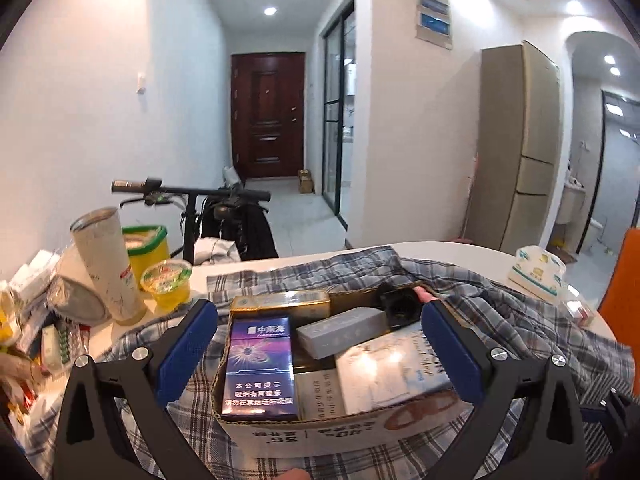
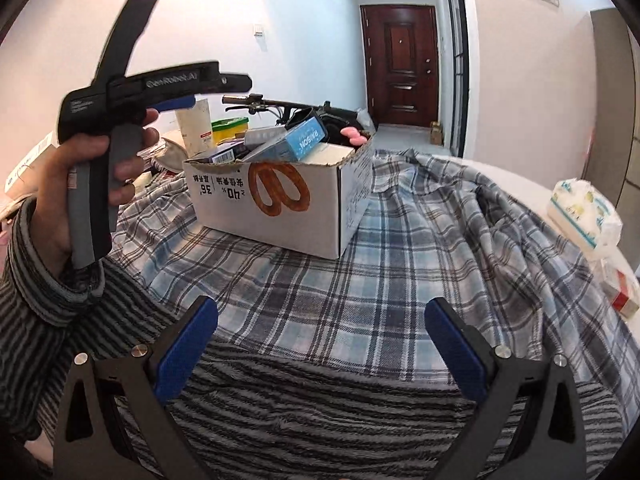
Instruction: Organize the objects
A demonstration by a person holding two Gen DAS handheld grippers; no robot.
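Observation:
A white cardboard box [image 1: 320,428] with a pretzel print stands on a plaid cloth [image 2: 400,260]. Inside it lie a purple cigarette pack [image 1: 260,364], a gold pack [image 1: 280,302], a grey box [image 1: 340,330], a white box [image 1: 384,372] and a black object [image 1: 400,306]. My left gripper [image 1: 320,344] hovers open just above the box's near side, holding nothing. In the right wrist view a hand [image 2: 92,168] holds that gripper up, left of the box [image 2: 280,208]. My right gripper [image 2: 320,344] is open and empty, low over a striped sleeve and the cloth.
Left of the box stand a white tumbler [image 1: 108,264], a yellow tub [image 1: 146,248], a jelly cup [image 1: 166,284] and a heap of packets [image 1: 36,320]. A tissue pack [image 2: 584,216] and a red-white pack [image 2: 620,292] lie at the right. Scooter handlebars [image 1: 188,192] rise behind the table.

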